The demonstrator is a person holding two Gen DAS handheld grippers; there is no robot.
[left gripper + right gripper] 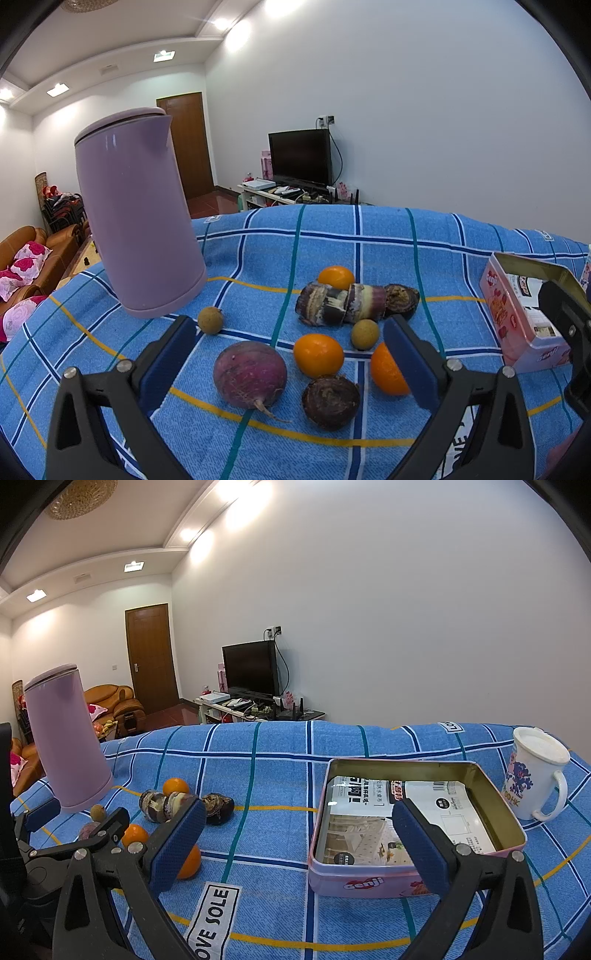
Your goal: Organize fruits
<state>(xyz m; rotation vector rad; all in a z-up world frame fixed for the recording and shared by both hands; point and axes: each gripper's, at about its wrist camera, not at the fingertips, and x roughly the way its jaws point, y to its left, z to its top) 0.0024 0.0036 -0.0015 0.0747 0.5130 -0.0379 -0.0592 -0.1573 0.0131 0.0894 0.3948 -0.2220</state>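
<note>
Blue checked cloth; sugarcane piece lengthwise left-right.

Two handheld grippers, left gripper and right gripper, alike in build: matte black plastic frames with triangular cut-outs near the base and round silver screws at the joints. Each finger tipped with a dark blue, finely textured rectangular pad. Seen from the right camera, more of the left tool's black body at the far left edge, with small silver screws.
</note>
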